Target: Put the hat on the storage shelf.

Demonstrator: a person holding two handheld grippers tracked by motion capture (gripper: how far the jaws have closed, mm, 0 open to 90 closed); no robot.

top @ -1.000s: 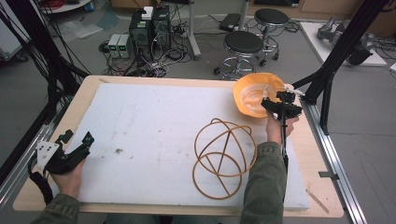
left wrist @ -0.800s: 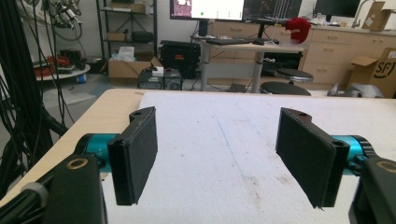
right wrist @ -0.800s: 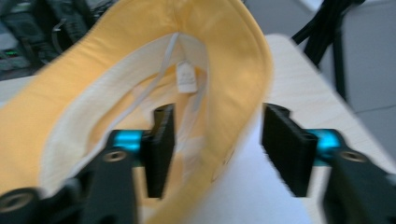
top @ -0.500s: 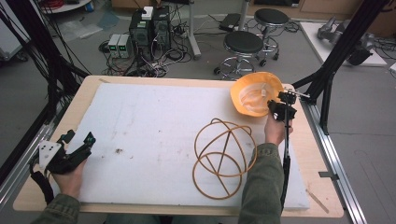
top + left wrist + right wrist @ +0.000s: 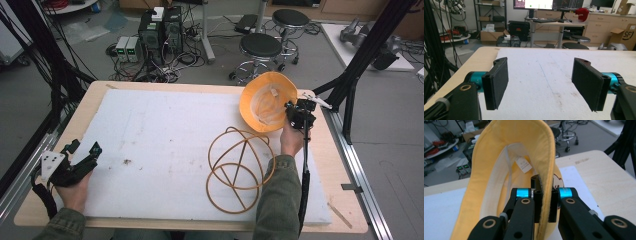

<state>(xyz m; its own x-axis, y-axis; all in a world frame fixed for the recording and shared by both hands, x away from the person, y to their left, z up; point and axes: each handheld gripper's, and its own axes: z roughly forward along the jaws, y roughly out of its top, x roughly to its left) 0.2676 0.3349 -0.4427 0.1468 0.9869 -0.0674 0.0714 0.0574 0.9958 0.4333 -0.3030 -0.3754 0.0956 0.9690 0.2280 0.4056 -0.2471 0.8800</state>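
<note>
The yellow hat (image 5: 267, 100) stands tilted on edge at the far right of the white foam board (image 5: 165, 135), its open underside facing the person and its brim running up and away from the right gripper (image 5: 299, 114). That gripper's jaws are clamped on the brim. A small white label (image 5: 523, 164) hangs inside the crown; its print is too small to read. Just beside the hat lies a wooden ring frame (image 5: 240, 167). The left gripper (image 5: 82, 157) rests at the board's near left, jaws spread wide around nothing.
</note>
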